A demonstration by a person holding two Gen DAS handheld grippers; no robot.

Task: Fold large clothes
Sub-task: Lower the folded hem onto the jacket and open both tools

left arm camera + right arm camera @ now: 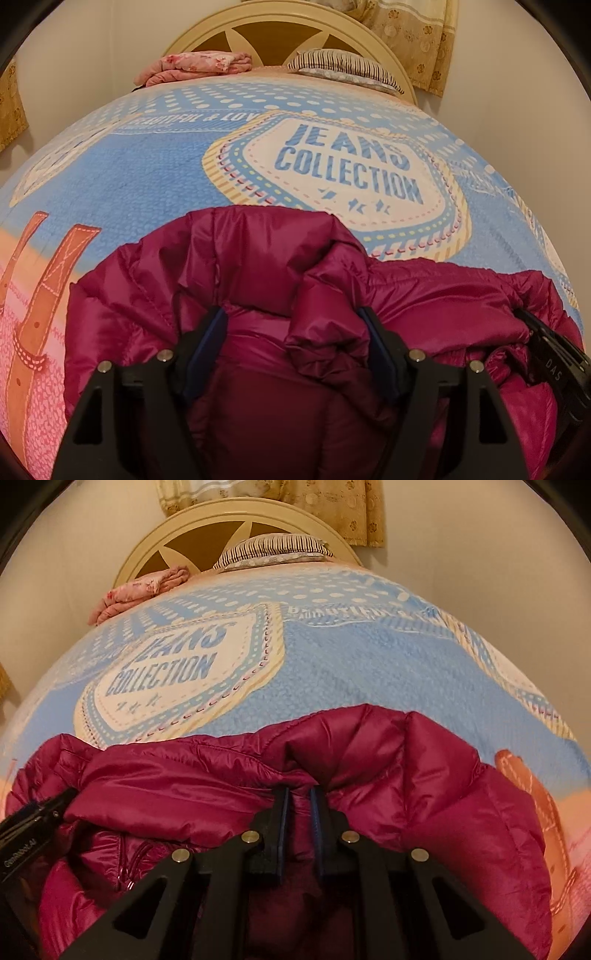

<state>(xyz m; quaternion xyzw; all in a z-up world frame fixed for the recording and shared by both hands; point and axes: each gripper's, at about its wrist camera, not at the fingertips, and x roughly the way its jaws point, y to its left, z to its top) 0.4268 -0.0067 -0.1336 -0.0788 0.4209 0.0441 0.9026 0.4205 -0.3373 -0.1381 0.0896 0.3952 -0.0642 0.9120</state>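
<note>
A puffy magenta down jacket [258, 258] lies bunched on the near part of the bed. My left gripper [291, 319] stands wide open over it, and a thick fold of the jacket bulges up between its blue pads [221, 325]. In the right wrist view the jacket [424, 775] fills the foreground. My right gripper [300, 794] is nearly closed and pinches a thin ridge of jacket fabric. Each gripper shows in the other's view: the right one [546, 350] at the jacket's right side, the left one [37, 819] at its left.
The bed wears a blue bedspread [155, 173] with a "JEANS COLLECTION" patch [347, 170]. At the head lie a folded pink cloth [195, 66] and a striped pillow [340, 66] against a cream headboard [280, 22]. Walls flank both sides, and curtains [413, 37] hang behind.
</note>
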